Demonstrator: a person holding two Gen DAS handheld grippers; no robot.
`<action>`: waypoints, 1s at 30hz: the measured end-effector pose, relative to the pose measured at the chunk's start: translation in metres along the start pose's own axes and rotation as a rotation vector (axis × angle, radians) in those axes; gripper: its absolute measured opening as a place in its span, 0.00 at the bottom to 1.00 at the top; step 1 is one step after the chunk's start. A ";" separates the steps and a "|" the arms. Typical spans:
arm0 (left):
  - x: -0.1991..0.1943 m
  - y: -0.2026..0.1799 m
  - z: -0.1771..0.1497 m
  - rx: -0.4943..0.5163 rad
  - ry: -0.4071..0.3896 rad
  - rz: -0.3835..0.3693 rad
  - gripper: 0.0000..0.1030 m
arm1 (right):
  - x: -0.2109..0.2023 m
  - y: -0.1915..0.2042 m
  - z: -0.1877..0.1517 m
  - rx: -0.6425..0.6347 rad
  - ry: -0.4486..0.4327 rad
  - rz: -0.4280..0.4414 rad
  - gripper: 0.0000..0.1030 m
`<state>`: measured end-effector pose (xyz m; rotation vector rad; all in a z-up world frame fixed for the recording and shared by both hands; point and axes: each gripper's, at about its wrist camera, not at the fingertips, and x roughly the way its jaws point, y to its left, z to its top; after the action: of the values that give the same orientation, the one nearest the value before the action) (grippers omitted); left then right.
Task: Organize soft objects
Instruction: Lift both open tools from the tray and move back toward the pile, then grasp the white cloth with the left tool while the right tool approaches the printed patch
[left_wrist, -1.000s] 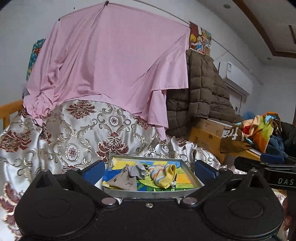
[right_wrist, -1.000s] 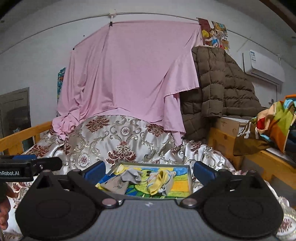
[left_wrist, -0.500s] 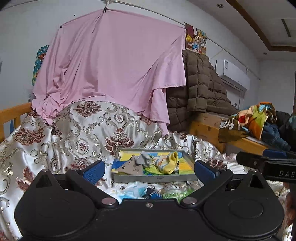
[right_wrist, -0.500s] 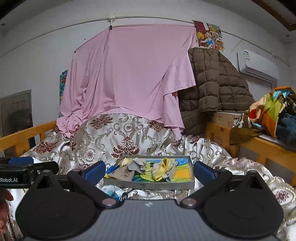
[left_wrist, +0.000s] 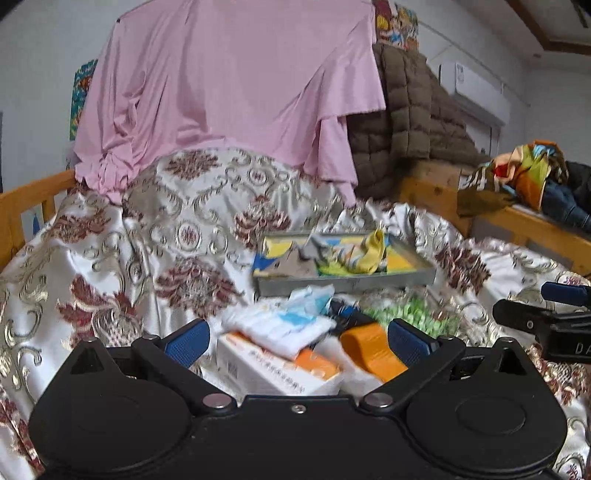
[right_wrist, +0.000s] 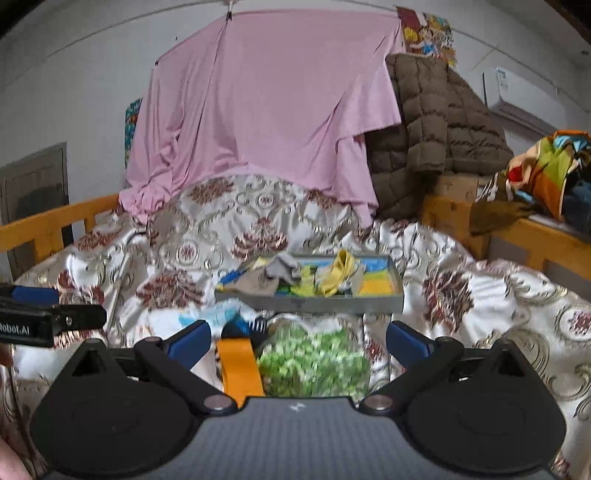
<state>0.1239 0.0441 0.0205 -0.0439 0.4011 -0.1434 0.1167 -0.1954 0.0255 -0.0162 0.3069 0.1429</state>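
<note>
On the patterned bedspread (left_wrist: 110, 258) the grey tray (right_wrist: 306, 304) already holds socks; the loose white-and-blue cloth (left_wrist: 284, 321) lies just ahead of the left gripper (left_wrist: 297, 341), nearer than the right gripper (right_wrist: 299, 341). Both gape wide, empty.

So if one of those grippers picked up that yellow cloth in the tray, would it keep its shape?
Probably not. The yellow cloth lies crumpled and folded in the tray, so it likely droops. It looks thin, probably light.
</note>
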 end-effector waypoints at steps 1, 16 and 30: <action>0.002 0.001 -0.002 -0.001 0.011 -0.002 0.99 | 0.002 0.001 -0.003 -0.004 0.010 0.001 1.00; 0.041 -0.020 -0.010 0.211 0.159 -0.081 0.99 | 0.037 0.007 -0.050 -0.090 0.226 0.081 1.00; 0.078 -0.040 -0.009 0.522 0.251 -0.171 0.99 | 0.061 0.015 -0.056 -0.074 0.270 0.194 1.00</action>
<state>0.1862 -0.0074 -0.0155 0.4585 0.5997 -0.4210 0.1555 -0.1746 -0.0458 -0.0795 0.5728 0.3464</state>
